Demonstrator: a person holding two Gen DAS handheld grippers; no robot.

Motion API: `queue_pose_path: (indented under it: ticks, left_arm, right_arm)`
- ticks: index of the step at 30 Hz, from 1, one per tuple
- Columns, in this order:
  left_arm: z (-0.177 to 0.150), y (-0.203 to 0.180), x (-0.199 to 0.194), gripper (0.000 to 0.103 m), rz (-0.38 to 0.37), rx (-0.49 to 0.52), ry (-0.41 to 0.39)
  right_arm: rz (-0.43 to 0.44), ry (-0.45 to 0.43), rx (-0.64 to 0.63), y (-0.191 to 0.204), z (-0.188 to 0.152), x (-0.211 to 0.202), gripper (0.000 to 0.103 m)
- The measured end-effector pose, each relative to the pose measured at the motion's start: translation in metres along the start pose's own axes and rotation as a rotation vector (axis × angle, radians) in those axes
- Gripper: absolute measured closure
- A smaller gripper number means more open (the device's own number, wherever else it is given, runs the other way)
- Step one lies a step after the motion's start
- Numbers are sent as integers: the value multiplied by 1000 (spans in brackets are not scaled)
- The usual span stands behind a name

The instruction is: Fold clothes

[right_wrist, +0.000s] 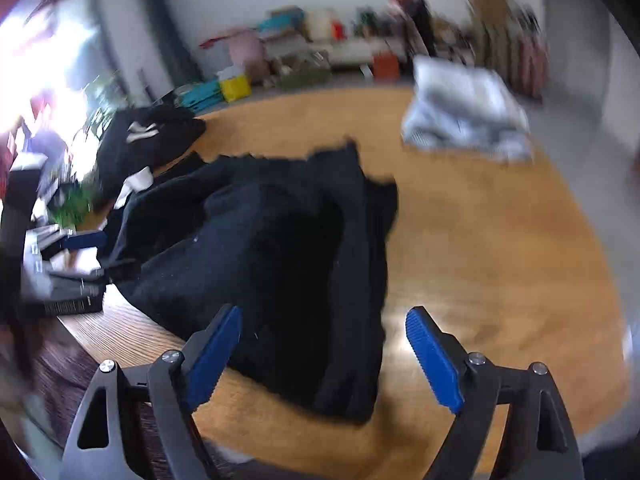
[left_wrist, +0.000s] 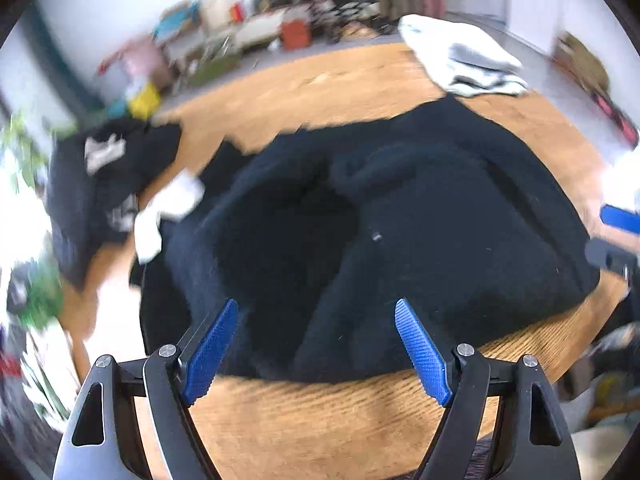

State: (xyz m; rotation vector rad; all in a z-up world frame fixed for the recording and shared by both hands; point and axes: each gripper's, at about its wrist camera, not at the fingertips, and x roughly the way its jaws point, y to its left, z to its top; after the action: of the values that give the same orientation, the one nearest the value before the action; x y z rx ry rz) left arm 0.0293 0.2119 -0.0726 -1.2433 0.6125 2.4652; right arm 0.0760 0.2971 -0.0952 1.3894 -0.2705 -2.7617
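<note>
Black garment (left_wrist: 400, 232) sprawled in a rumpled heap across the middle of the wooden surface (left_wrist: 320, 420), near edge just short of the rim. Further black clothing with white print (left_wrist: 108, 168) piled far left, a white sock (left_wrist: 168, 208) touching the big heap's left side. Folded white and grey stack (left_wrist: 464, 56) sitting far right, well apart. Left hand-held gripper (left_wrist: 316, 352) hovering over the near hem, blue pads spread wide, holding nothing. Right hand-held gripper (right_wrist: 324, 356) likewise spread, empty, above the heap's near right corner.

Wooden table (left_wrist: 328, 420) carries black garment (left_wrist: 400, 220), folded white stack (left_wrist: 464, 56).
</note>
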Motion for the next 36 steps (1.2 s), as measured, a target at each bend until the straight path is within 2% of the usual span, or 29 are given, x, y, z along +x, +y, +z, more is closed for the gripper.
queue_pose_path:
  ticks: [3, 6, 14, 17, 20, 21, 24, 27, 30, 34, 36]
  left_arm:
    - [-4, -26, -10, 22, 35, 137, -101]
    - [-8, -47, -11, 22, 81, 223, -147]
    - [-24, -54, -13, 22, 111, 291, -199]
    - [-26, -51, -12, 22, 119, 286, -206]
    - [-23, -50, -9, 22, 130, 265, -209]
    - [-23, -49, -8, 22, 133, 255, -211]
    - [-21, -46, -6, 22, 155, 228, -209]
    - [-22, -41, -4, 22, 172, 203, -202]
    - [-22, -34, -3, 22, 184, 164, -193]
    - [-23, -26, -3, 22, 188, 117, -188]
    - [-23, -24, -3, 22, 187, 111, -187]
  right_arm:
    - [24, 42, 30, -10, -8, 7, 17]
    - [48, 84, 60, -19, -16, 14, 17]
    - [96, 151, 83, -20, -25, 41, 22]
    - [111, 150, 112, -25, -27, 42, 22]
    - [84, 146, 105, -25, -26, 41, 23]
    - [56, 136, 87, -22, -25, 39, 23]
    - [-104, 46, -54, -4, -21, 30, 25]
    - [-322, -125, -221, 20, -16, 12, 25]
    - [-499, -279, -368, 38, -9, 1, 18]
    - [-657, -374, -550, 53, -2, 4, 17]
    - [-709, -383, -629, 59, -2, 11, 17]
